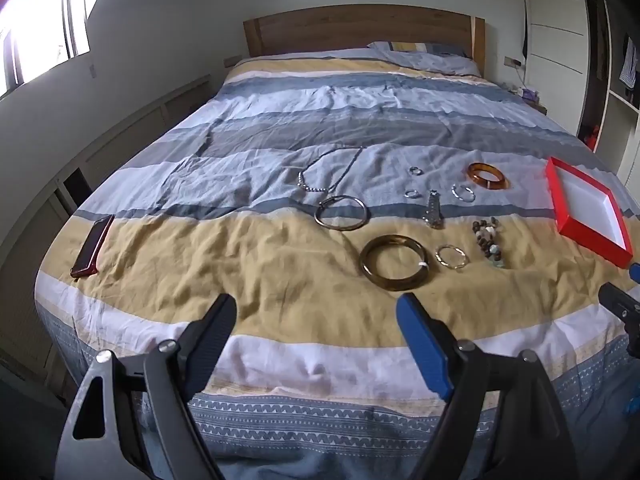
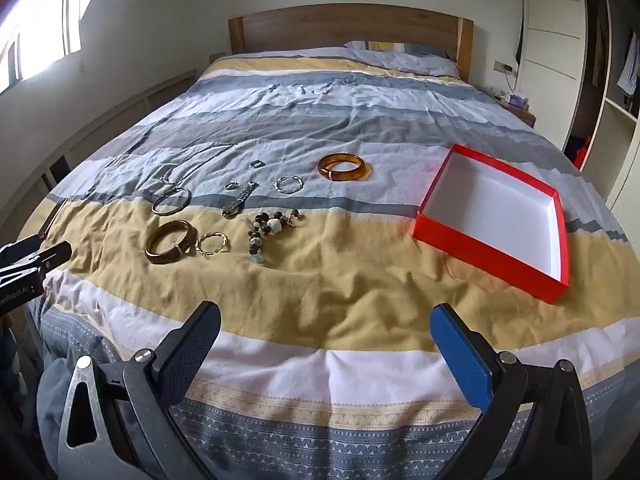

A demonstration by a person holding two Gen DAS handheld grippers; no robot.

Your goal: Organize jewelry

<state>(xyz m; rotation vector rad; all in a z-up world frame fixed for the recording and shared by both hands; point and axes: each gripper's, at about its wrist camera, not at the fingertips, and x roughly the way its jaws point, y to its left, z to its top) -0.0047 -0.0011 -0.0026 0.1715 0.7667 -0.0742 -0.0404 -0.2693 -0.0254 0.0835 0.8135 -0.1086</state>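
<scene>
Jewelry lies spread on the striped bedspread: a dark brown bangle (image 1: 394, 263) (image 2: 170, 241), a thin gold ring bangle (image 1: 452, 256) (image 2: 212, 243), a bead bracelet (image 1: 489, 240) (image 2: 269, 231), a metal hoop (image 1: 341, 213) (image 2: 171, 200), an amber bangle (image 1: 488, 176) (image 2: 344, 167), a watch (image 1: 434, 209) (image 2: 239, 199), a chain necklace (image 1: 328, 170) and small rings. A red open box (image 1: 586, 212) (image 2: 500, 216) with a white inside lies to the right, empty. My left gripper (image 1: 318, 322) and right gripper (image 2: 326, 330) are open and empty, above the bed's near edge.
A red phone (image 1: 93, 246) lies at the bed's left side. The wooden headboard (image 1: 360, 28) and pillow (image 1: 424, 56) are at the far end. A window is at left, wardrobe shelves at right. The other gripper shows at each view's edge (image 1: 620, 308) (image 2: 32, 264).
</scene>
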